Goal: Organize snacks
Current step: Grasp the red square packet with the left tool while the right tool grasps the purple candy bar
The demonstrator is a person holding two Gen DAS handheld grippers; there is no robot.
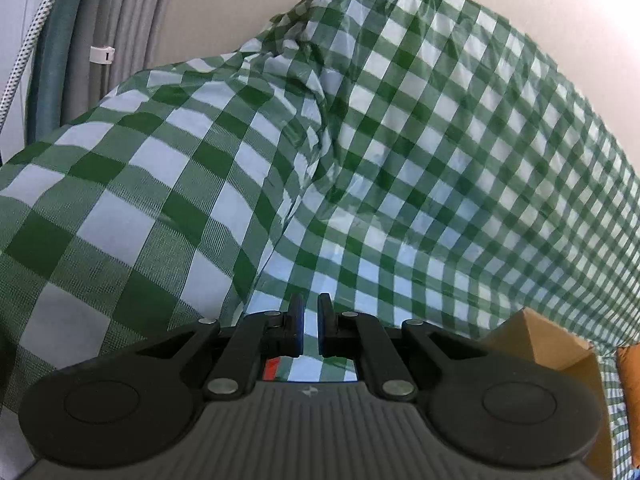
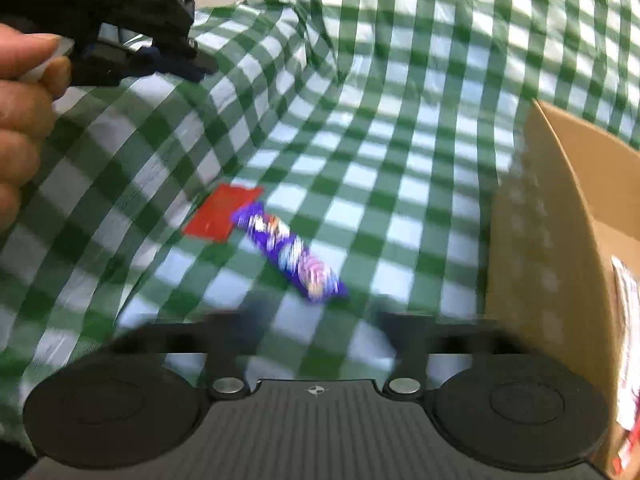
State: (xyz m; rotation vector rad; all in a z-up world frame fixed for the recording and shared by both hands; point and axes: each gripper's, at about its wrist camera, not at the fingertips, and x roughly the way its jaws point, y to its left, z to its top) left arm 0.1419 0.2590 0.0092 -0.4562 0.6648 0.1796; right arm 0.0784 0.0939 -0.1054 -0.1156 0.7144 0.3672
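Observation:
A purple snack packet (image 2: 289,253) lies slantwise on the green-and-white checked cloth (image 2: 400,184). One end of it overlaps a flat red packet (image 2: 218,212). My right gripper (image 2: 320,318) hovers just in front of the purple packet, its blurred fingers wide open with nothing between them. A person's hand (image 2: 20,120) holds my left gripper (image 2: 176,60) at the upper left, above a raised fold of the cloth. In the left wrist view, the left gripper (image 1: 310,322) is shut with only a thin slit between the pads. I see nothing held there.
An open cardboard box (image 2: 560,220) stands at the right, with a white and red packet (image 2: 628,340) inside; its corner (image 1: 536,340) also shows in the left wrist view. The cloth (image 1: 400,160) bulges high against a pale wall. Grey pipes and a cable (image 1: 60,60) stand at the far left.

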